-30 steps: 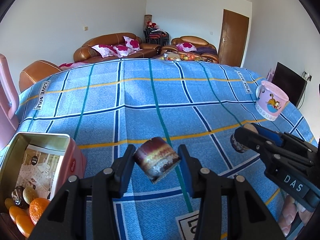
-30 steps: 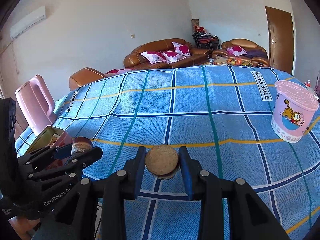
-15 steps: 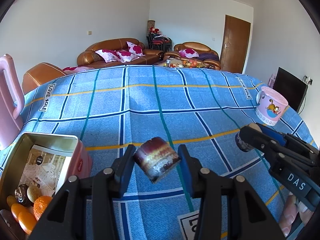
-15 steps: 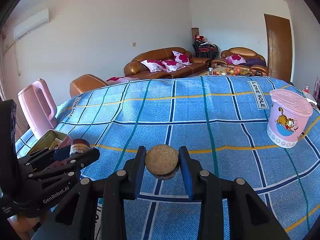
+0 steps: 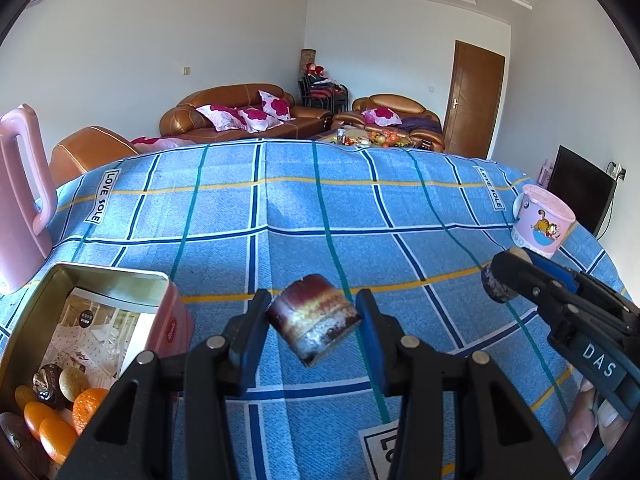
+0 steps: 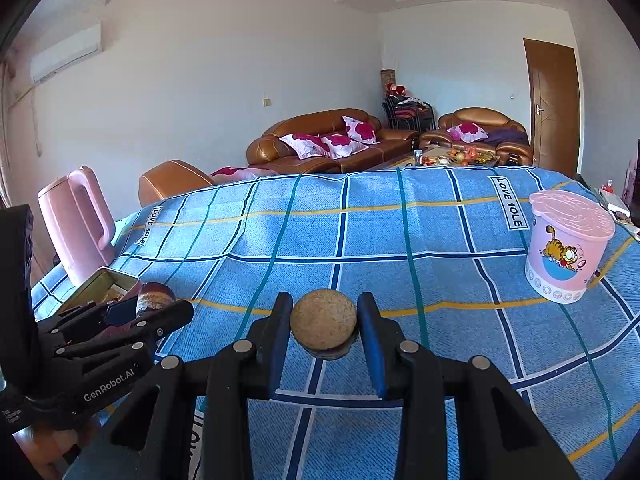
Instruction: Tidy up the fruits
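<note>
My left gripper (image 5: pixel 314 312) is shut on a short dark red cylinder piece (image 5: pixel 314 324) with pale stripes, held tilted above the blue checked cloth (image 5: pixel 280 208). Low at the left an open pink tin (image 5: pixel 108 280) holds oranges (image 5: pixel 90 402) and darker round pieces. My right gripper (image 6: pixel 323 314) is shut on a round piece with a tan cut face (image 6: pixel 323 320). Each gripper shows in the other's view: the right gripper (image 5: pixel 500 276) at the right edge, the left gripper (image 6: pixel 176 310) low at the left, both still holding their pieces.
A pink jug (image 6: pixel 80 220) stands at the table's left edge behind the tin. A pink cartoon bucket (image 6: pixel 568 248) with a lid stands at the right. Brown sofas, a low table and a door lie beyond the far edge.
Both views have tipped up a little, so more wall and ceiling show and the table sits lower in frame. Both grips are unchanged.
</note>
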